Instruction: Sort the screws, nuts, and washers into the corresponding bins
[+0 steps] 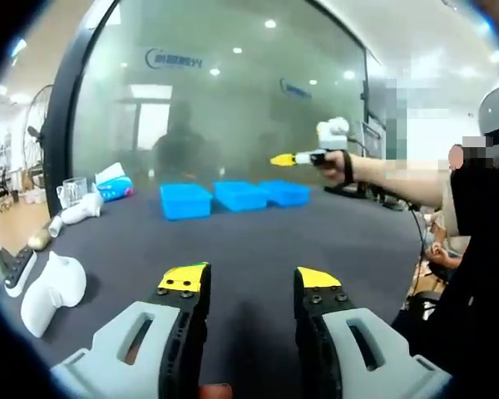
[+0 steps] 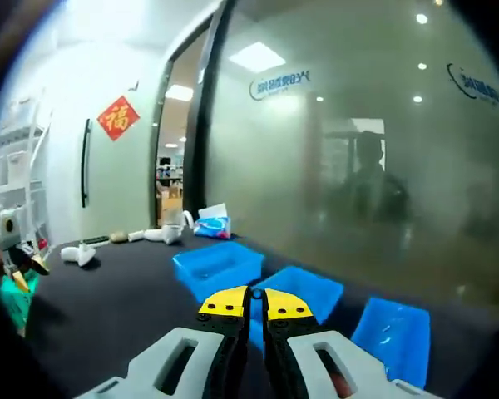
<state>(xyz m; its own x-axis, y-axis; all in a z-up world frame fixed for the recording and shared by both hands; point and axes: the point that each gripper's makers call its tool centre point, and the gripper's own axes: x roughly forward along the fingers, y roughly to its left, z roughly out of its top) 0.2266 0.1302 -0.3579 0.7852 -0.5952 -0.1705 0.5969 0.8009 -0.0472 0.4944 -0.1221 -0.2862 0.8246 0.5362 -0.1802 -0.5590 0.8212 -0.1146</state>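
My left gripper (image 1: 245, 281) has its yellow-tipped fingers (image 1: 184, 278) spread wide apart with nothing between them, hanging low over the dark worktop (image 1: 249, 241). My right gripper (image 2: 255, 302) has its fingers (image 2: 225, 302) drawn together until only a thin slit remains, and I see nothing clamped in them.

In the right gripper view, those closed tips sit right above the three blue bins: the nearest-left bin (image 2: 218, 268) is just beyond the tips, the middle bin (image 2: 303, 293) lies partly behind them, and the third bin (image 2: 392, 337) stands off to the right. I cannot make out anything inside the bins from here, and I can pick out no loose screws, nuts or washers.

In the left gripper view, the same bins (image 1: 233, 197) stand in a row at the far edge of the worktop, against a frosted glass wall (image 1: 233, 91). The right gripper (image 1: 295, 159) reaches in from the right, held by a person's hand (image 1: 337, 166), its yellow tip close to the rightmost bin.

To the left on the worktop lie white handheld controllers (image 1: 51, 291), a glass mug (image 1: 71, 193) and a tissue pack (image 1: 113, 179), well apart from the bins. A red diamond decoration (image 2: 118, 117) hangs on the wall beside a doorway.
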